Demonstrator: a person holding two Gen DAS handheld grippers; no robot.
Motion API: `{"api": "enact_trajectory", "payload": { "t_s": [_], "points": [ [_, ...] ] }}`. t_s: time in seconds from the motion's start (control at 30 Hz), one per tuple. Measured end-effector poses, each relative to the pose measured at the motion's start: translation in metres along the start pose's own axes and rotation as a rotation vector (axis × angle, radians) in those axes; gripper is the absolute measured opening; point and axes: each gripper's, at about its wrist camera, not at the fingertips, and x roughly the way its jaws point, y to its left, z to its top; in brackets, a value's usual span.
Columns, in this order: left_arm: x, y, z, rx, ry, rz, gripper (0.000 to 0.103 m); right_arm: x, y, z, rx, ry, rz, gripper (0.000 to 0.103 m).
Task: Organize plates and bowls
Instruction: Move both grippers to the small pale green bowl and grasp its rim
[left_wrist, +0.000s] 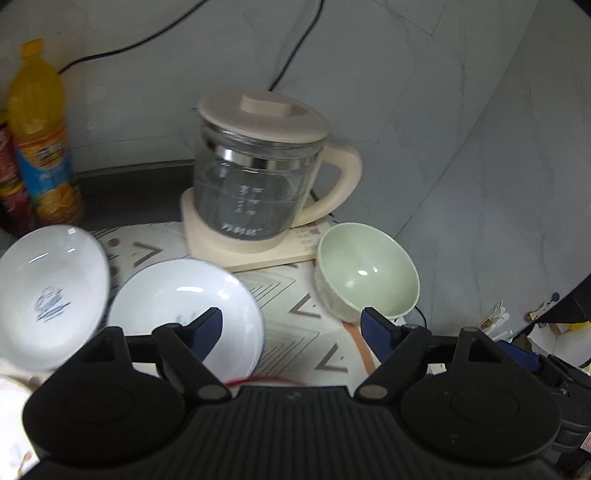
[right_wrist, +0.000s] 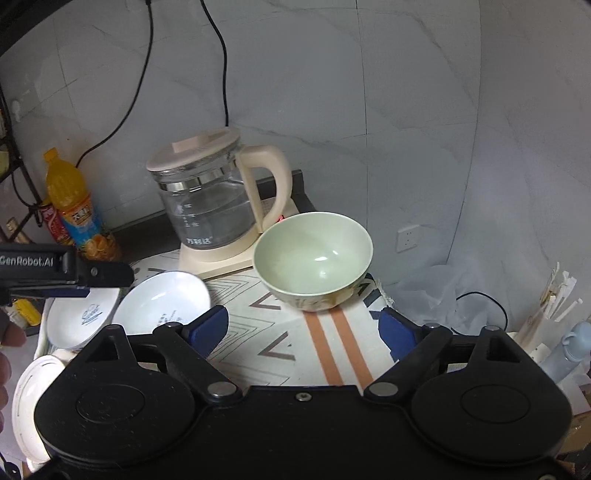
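Claws: left claw (left_wrist: 291, 321) wide open, empty | right claw (right_wrist: 303, 325) wide open, empty | green bowl (right_wrist: 314, 258) upright on surface (right_wrist: 280, 332) beside kettle (right_wrist: 207, 199) | two white bowls (right_wrist: 162, 302) left, touching.

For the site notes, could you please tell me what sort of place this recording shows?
Probably a home kitchen or dining corner: a lidded glass electric kettle on a cream base, a plastic bottle of orange drink, and a pale green ceramic bowl on a patterned table cover.
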Motion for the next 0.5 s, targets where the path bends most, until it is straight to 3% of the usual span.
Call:
{"api": "enact_trajectory", "payload": {
  "t_s": [0.27,0.5],
  "points": [
    [0.051,-0.010,0.018,0.003,0.015,-0.005,0.080,0.038,-0.015,0.012,0.040,-0.023,-0.013,0.083],
    [0.097,-0.020,0.028,0.032,0.063,0.000,0.080,0.083,-0.030,0.019,0.089,0.026,-0.027,0.077]
  ]
}}
